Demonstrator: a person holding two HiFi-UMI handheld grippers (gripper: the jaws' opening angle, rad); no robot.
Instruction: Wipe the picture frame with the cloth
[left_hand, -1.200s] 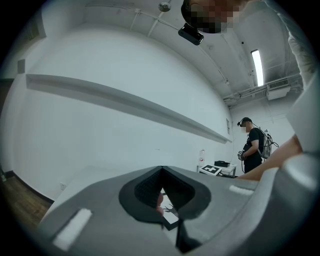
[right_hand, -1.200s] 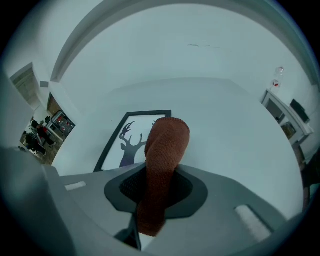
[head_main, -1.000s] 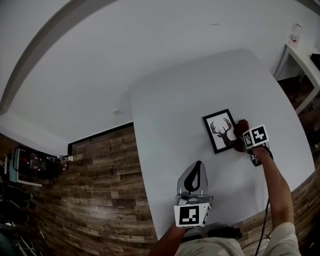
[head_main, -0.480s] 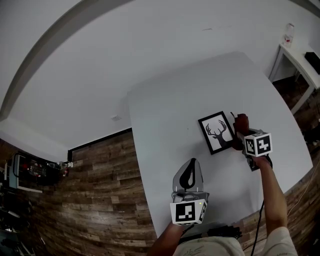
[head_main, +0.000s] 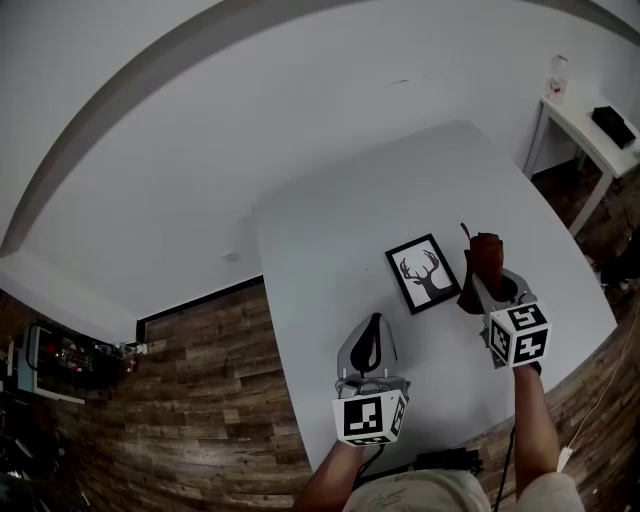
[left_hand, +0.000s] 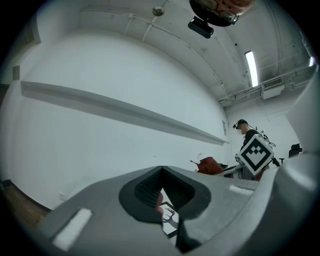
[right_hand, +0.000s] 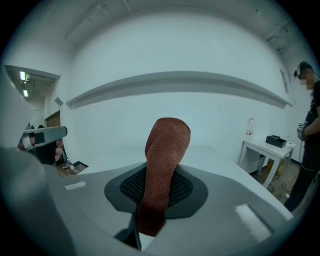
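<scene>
A black picture frame (head_main: 423, 273) with a deer print lies flat on the white table (head_main: 340, 220). Just right of it, clear of its edge, a rust-red cloth (head_main: 483, 262) stands up from my right gripper (head_main: 482, 288), which is shut on it. In the right gripper view the cloth (right_hand: 162, 165) rises out of the closed jaws. My left gripper (head_main: 371, 322) sits nearer the table's front edge, left of and below the frame, shut on nothing. In the left gripper view, the frame (left_hand: 167, 220) shows past the jaws, with the cloth (left_hand: 210, 165) beyond.
The table's left edge drops to a wood floor (head_main: 200, 380). A small white side table (head_main: 590, 125) with a bottle (head_main: 556, 75) and a dark box stands at the far right. A person (right_hand: 311, 130) stands beyond it.
My right gripper has drawn the cloth off the frame's right edge and back toward me, so the frame lies uncovered. The left gripper has kept its place.
</scene>
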